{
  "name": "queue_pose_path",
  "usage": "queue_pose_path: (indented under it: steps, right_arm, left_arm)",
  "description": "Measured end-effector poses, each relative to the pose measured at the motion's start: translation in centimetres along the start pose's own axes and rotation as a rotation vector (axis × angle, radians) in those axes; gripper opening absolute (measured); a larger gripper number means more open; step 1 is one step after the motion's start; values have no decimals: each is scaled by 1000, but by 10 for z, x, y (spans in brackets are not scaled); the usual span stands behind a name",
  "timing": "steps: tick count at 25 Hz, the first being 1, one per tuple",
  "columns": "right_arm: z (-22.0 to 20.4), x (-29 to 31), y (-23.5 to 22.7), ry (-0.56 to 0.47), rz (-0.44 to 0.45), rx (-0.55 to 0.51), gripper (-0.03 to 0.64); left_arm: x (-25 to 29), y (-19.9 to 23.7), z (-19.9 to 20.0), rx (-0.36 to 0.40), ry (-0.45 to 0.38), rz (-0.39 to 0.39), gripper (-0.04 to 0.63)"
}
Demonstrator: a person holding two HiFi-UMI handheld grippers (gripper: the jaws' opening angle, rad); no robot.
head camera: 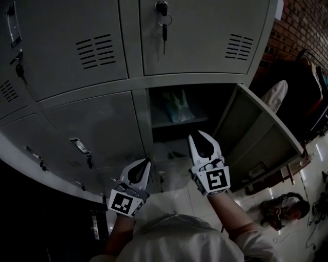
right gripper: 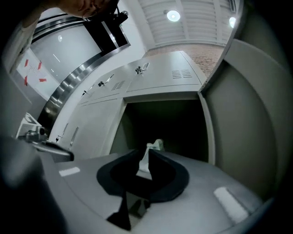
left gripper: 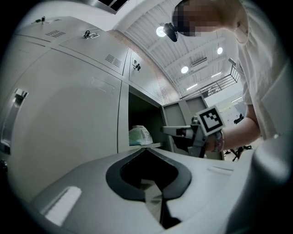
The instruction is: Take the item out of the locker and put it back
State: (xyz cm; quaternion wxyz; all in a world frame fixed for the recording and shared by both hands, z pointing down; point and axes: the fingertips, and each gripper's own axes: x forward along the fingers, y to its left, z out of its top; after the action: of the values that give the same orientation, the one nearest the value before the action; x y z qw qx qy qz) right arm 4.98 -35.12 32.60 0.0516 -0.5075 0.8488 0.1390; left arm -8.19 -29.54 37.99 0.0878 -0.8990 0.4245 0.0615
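While the bag [head camera: 179, 106] sits on the locker [head camera: 251, 128] shelf, just ahead of my nearer right gripper [head camera: 203, 135], its jaws are a bit apart and empty; my left gripper [head camera: 145, 162] is pressed together.

Key [head camera: 164, 28] hangs from lock [head camera: 161, 7] of top door [head camera: 205, 36]. Slit vents [head camera: 96, 51] on left door [head camera: 66, 46]. Brick wall [head camera: 302, 23] at right. Dark bundle [head camera: 281, 209] lies on shiny floor [head camera: 256, 202]. Round ceiling lamp [right gripper: 173, 15] glows.

the views are dim and grey. round ceiling lamps [right gripper: 173, 15] glare in both gripper views, and the locker [head camera: 205, 102] is dark inside. fisheye edges bend and turn black.
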Motion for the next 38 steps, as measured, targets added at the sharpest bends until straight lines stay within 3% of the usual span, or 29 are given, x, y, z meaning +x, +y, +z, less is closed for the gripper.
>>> queue_pose_path:
  steps: [3, 12, 25, 29, 38]
  right_arm:
    - [-33, -32, 20, 76, 10, 31, -3]
    - [-97, -86, 51, 282, -21, 158, -4]
    - [-96, -129, 97, 330, -99, 189, -3]
    - [-80, -151, 106, 308, -85, 179, -3]
    - [-59, -254, 126, 299, -25, 191, -3]
  left_arm:
    - [-1, -6, 1, -7, -1, -10, -31]
    - [-12, -31, -11, -39, 27, -58, -31]
    - [-68, -63, -26, -95, 56, -134, -31]
    - [-84, -78, -15, -90, 44, -117, -31]
    - [-136, -188, -3, -51, 60, -110, -31]
